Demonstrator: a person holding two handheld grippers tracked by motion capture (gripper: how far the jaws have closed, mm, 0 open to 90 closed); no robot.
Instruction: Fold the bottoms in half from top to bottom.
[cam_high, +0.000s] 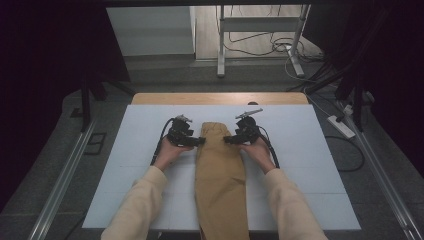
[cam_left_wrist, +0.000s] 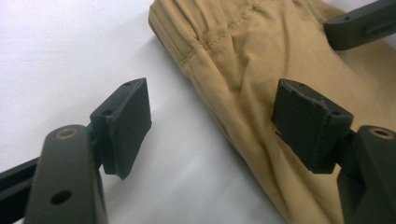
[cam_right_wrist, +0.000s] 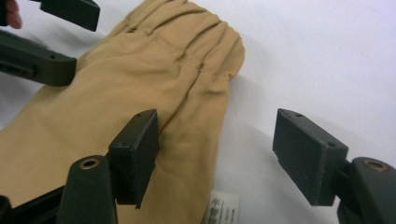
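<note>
Tan trousers (cam_high: 221, 175) lie folded lengthwise down the middle of the white tabletop (cam_high: 300, 150), waistband end far from the person, legs running off the near edge. Left gripper (cam_high: 192, 141) and right gripper (cam_high: 235, 139) sit at opp. side edges just below the waistband (cam_right_wrist: 205, 44). Both sets of jaws stand wide apart, each straddling a fabric edge w/ one pad over cloth and one over bare table; nothing clamped. Est. handling: light, soft, limp woven cloth, not fragile, sags when lifted, layers may slide apart. Rec. grip pts: the thick gathered waistband corners, pinching all layers together. Care label (cam_right_wrist: 223, 207) shows at the right-hand edge.
</note>
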